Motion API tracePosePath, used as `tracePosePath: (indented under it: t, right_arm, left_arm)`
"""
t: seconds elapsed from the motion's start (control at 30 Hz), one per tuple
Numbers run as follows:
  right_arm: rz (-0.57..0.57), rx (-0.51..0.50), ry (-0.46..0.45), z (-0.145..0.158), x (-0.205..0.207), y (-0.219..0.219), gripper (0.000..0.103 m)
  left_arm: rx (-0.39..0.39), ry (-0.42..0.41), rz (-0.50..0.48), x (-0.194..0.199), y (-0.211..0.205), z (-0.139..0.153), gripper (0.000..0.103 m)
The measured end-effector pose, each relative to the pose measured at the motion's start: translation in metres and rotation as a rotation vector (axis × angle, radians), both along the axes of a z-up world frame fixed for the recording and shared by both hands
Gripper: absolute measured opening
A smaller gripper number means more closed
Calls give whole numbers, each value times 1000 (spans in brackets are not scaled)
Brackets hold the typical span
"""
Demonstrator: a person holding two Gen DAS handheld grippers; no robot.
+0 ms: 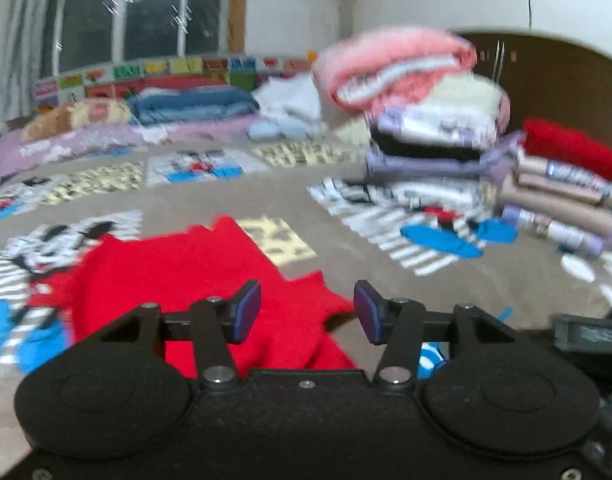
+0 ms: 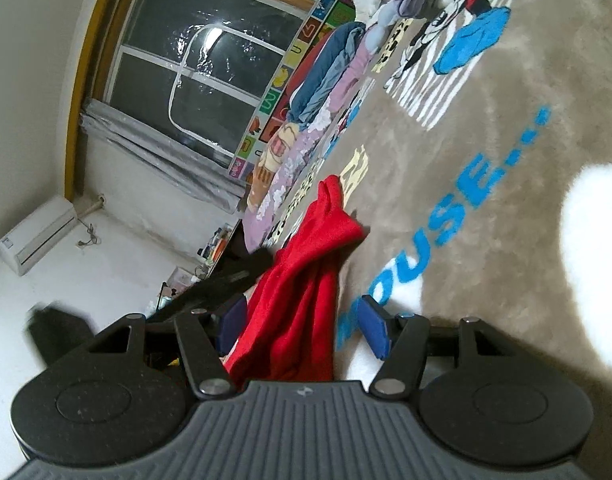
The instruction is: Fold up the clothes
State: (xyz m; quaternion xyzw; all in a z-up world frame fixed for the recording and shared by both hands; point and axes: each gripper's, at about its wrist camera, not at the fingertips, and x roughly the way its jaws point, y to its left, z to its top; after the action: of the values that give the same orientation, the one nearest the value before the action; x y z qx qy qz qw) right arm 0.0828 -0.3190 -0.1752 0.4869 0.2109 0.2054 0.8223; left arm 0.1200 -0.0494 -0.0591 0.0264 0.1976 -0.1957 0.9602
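Note:
A red garment (image 1: 210,280) lies crumpled on the brown cartoon-print blanket (image 1: 234,196) just ahead of my left gripper (image 1: 308,312). That gripper is open, its blue pads (image 1: 246,310) apart over the cloth's near edge and pressing on nothing. In the right wrist view, which is rolled sideways, the same red garment (image 2: 302,280) runs between the fingers of my right gripper (image 2: 302,326). Its jaws stand open: the cloth lies by the left pad (image 2: 234,318) and blanket shows before the right pad.
Two stacks of folded clothes (image 1: 426,148) (image 1: 562,188) stand at the right, a pink blanket (image 1: 394,68) on the taller one. Folded blue bedding (image 1: 194,104) and a lilac quilt (image 1: 66,144) line the far edge under a window (image 1: 138,12). A dark blurred object (image 2: 214,288) sits left of the garment.

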Motion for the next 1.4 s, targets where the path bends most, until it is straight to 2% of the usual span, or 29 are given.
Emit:
tracePosePath:
  t: [0.17,0.33,0.43,0.57,0.77,0.87,0.93,1.0,1.07,1.3,1.37,1.4]
  right_arm:
    - [30,11,38,3,14,8,62]
    - [20,16,89,8,46,18,62]
    - [8,36,110,8,70,21,61]
    - [10,45,143,9,96,30,61]
    - [-5,-14,154,13,110,45,59]
    - [-14,-56,146,15,111,51,49]
    - [-22,-123,123,21,111,57,20]
    - [-26,-199,83,32,109,63,10]
    - [-32,-259,39,47,107,68,8]
    - [-19,-303,-69,94,115,65,7]
    - [-15,-302,-85,104,117,61,7]
    - [-15,-305,-92,108,119,60,7]
  left_arm:
    - [-26,1,102,-35,61,-2,57]
    - [41,44,138,-38,86,-18,58]
    - [96,55,109,-43,87,-27,65]
    - [189,51,90,-50,82,-41,66]
    - [193,87,98,-45,90,-52,67]
    - [203,100,100,-43,90,-56,67]
    - [206,105,102,-43,90,-57,67]
    - [206,105,101,-43,90,-58,68]
    - [207,111,105,-43,90,-59,68]
    - [209,123,116,-43,88,-62,68]
    - [201,102,122,-44,84,-60,60]
    - [196,92,124,-45,82,-59,50]
